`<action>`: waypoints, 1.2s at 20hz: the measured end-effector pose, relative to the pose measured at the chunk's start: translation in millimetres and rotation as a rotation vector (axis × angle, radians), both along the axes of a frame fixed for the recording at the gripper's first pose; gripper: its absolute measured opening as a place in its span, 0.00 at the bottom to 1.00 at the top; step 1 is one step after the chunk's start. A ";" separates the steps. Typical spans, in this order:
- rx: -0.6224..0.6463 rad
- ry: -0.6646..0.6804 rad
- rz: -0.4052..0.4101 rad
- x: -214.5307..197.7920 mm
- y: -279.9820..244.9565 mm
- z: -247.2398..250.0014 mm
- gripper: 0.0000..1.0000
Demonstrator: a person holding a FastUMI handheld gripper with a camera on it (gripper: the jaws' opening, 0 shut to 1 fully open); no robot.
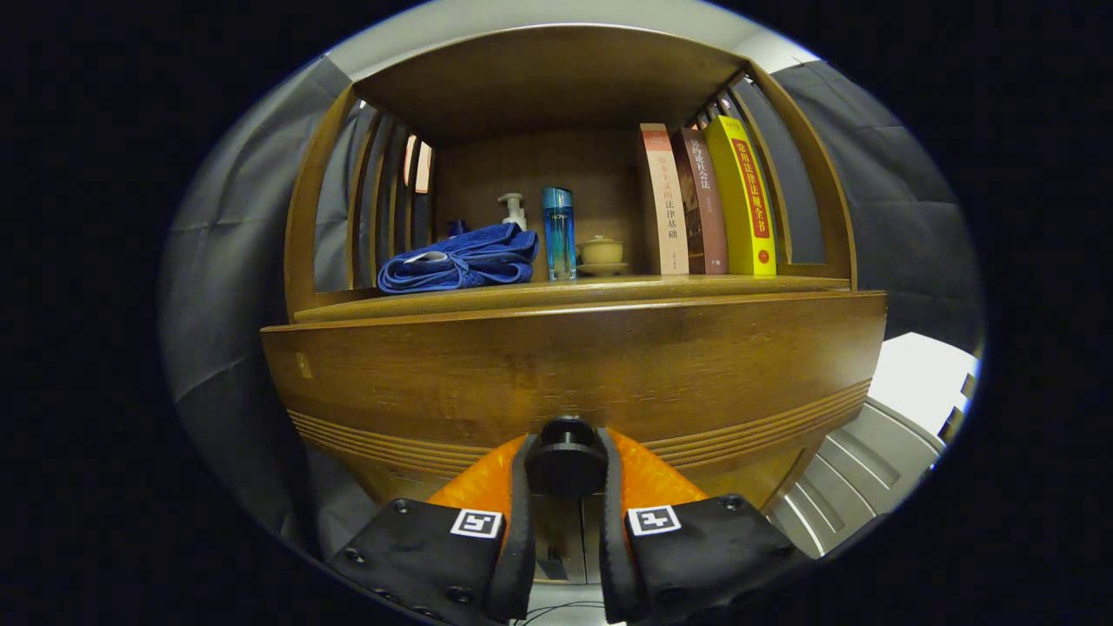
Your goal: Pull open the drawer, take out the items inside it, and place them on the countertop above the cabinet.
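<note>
Gripper (566, 465): fingers closed on the dark round knob (566, 459) of the drawer (574, 374), just below the countertop (565, 291). Drawer: apparently not yet pulled out. Contents: hidden. Remaining, by judgement: pulling, emptying, placing items on countertop.

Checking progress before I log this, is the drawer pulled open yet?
No, the drawer front sits flush under the countertop, with the hand-held gripper closed around its knob.
</note>
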State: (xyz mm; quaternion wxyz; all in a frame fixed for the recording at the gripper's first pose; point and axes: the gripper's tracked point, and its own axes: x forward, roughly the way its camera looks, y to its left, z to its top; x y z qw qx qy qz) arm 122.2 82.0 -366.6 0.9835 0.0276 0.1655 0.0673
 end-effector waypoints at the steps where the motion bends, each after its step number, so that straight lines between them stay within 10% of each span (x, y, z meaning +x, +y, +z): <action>1: -0.009 -0.002 0.002 -4.5 -1.0 1.8 0.39; 24: 0.030 0.021 -0.009 -81.9 -12.1 27.8 0.39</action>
